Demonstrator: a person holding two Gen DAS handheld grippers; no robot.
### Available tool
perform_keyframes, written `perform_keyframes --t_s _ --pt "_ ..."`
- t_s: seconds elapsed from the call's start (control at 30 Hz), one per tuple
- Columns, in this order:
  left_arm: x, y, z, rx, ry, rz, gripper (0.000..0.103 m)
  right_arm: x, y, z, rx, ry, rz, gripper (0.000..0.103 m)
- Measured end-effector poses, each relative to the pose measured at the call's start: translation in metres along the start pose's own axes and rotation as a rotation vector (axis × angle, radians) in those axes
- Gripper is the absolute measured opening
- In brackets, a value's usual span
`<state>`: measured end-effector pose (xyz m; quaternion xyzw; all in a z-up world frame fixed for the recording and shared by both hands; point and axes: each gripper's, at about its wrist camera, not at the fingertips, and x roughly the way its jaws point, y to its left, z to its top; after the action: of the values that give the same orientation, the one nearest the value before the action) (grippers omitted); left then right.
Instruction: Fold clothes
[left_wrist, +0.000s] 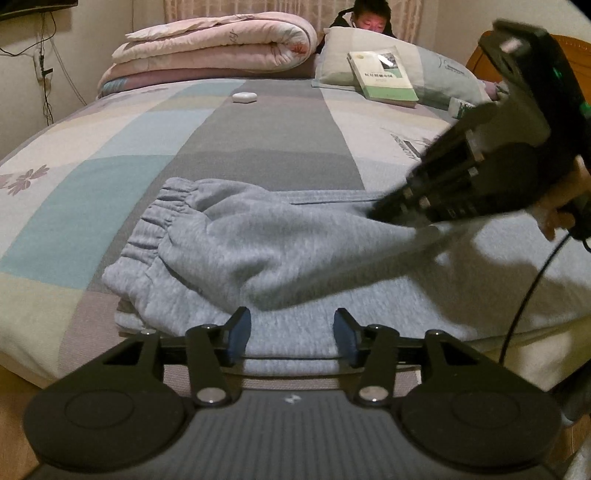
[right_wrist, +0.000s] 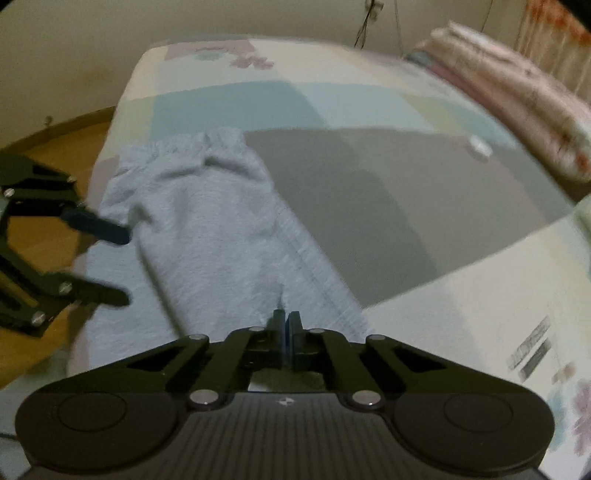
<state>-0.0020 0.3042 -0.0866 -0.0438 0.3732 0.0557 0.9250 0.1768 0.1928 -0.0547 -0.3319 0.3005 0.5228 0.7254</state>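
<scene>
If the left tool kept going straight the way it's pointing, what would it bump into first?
Most likely the grey sweatpants. The left tool sits open right at their near edge, pointing down onto the cloth, with the bed underneath. How close it already is, the picture does not show clearly.

You face a bed (left_wrist: 258, 122) with a patchwork sheet; folded quilts (left_wrist: 214, 48) lie before a curtained window (left_wrist: 258, 7). Plain walls (left_wrist: 92, 37), wooden floor (right_wrist: 55, 147), dim light.
</scene>
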Motion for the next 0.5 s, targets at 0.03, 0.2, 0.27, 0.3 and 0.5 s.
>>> perform_keyframes --t_s 0.03,0.2,0.27,0.3,0.5 --pt "0.0 -0.001 0.0 0.0 0.0 0.0 0.051 0.0 -0.002 0.004 0.002 -0.012 -0.021 0.003" --pt "-0.005 -0.003 0.001 0.001 0.002 -0.002 0.054 0.013 -0.024 0.016 0.057 -0.013 -0.057 0.004" --pt "-0.008 -0.004 0.001 0.003 0.004 -0.003 0.054 0.019 -0.03 0.014 0.093 0.012 -0.055 0.01" --pt "-0.011 -0.004 0.001 0.004 0.002 -0.001 0.054 0.014 -0.032 0.013 0.111 0.007 -0.058 0.011" --pt "-0.031 0.005 0.002 -0.019 -0.033 0.022 0.054 -0.046 -0.018 -0.013 0.115 -0.042 0.032 0.015"
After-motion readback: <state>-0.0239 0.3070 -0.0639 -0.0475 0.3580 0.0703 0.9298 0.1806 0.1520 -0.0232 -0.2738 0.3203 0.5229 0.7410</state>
